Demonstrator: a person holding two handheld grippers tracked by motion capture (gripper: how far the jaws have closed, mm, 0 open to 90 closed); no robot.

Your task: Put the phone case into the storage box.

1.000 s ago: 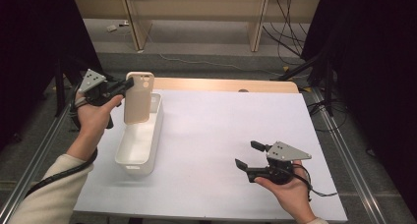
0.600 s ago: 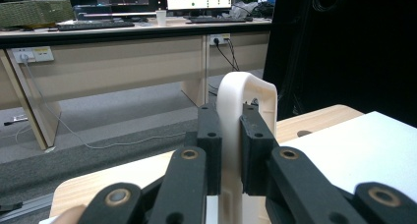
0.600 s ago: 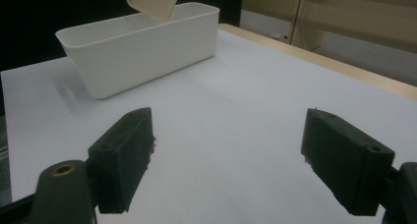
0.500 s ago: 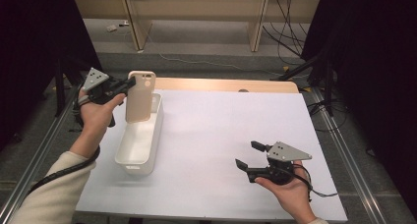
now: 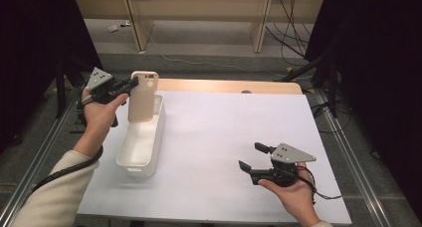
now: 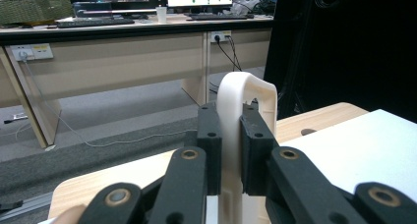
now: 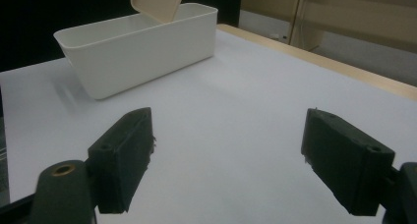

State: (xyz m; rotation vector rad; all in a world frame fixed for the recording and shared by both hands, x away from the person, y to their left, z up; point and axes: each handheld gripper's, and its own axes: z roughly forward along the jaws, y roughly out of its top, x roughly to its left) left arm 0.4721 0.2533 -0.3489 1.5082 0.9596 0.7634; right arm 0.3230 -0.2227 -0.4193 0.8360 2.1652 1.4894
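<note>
A beige phone case (image 5: 143,95) stands upright over the far end of a white oblong bin (image 5: 137,166) at the table's left. Its lower end dips inside the bin's rim. My left gripper (image 5: 130,85) is shut on the case's upper edge from the left. In the left gripper view the black pads (image 6: 209,135) pinch the case (image 6: 231,94) edge-on. My right gripper (image 5: 251,156) rests in a hand at the front right, open, with nothing between its jaws. The right gripper view has the open right gripper (image 7: 226,155) facing the bin (image 7: 142,52) and the case's lower end (image 7: 157,3).
A white sheet (image 5: 239,132) covers the table, and a wooden strip (image 5: 224,85) runs along its far edge. Metal rails (image 5: 348,152) line both sides. Desk legs and cables (image 5: 293,33) lie on the floor beyond.
</note>
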